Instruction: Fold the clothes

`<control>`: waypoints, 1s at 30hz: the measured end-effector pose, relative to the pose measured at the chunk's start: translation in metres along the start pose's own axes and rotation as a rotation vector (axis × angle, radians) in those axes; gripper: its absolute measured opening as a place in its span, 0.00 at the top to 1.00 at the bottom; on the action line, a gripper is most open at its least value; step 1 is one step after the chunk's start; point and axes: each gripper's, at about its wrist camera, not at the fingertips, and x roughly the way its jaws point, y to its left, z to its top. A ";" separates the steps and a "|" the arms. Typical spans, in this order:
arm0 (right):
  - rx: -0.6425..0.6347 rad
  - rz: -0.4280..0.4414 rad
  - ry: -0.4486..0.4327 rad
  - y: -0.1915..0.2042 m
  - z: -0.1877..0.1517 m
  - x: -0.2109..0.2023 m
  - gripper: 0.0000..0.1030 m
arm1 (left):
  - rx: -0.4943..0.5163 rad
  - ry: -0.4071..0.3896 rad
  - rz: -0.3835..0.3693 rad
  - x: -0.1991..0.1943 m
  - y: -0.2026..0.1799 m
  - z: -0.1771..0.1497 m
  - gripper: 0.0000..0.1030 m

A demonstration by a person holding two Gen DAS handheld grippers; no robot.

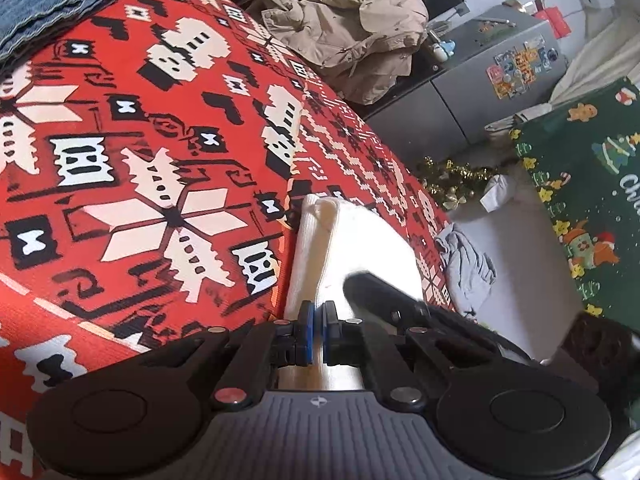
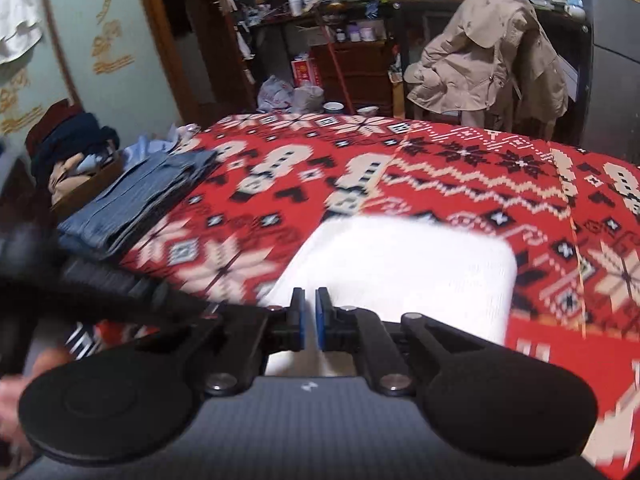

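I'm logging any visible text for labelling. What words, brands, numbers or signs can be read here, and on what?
"Ch": white script on the green Christmas mat, cut off at the frame edge.
Stickers on the grey cabinet: too small to read.
Red box on the far floor: print too blurred to read.
Gold wall decorations: not legible.

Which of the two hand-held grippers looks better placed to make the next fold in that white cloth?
Probably neither alone: the left hand-held gripper and right hand-held gripper both look pinched on the white cloth's near edge.
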 end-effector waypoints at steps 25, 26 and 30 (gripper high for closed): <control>-0.041 0.061 0.045 0.042 -0.054 -0.045 0.98 | 0.008 0.003 0.017 -0.034 0.002 -0.038 0.96; -0.052 0.067 0.053 0.047 -0.059 -0.047 0.98 | 0.008 0.005 0.016 -0.034 0.002 -0.038 0.96; -0.056 0.074 0.046 0.051 -0.066 -0.061 0.98 | 0.017 0.008 0.023 -0.036 0.000 -0.038 0.96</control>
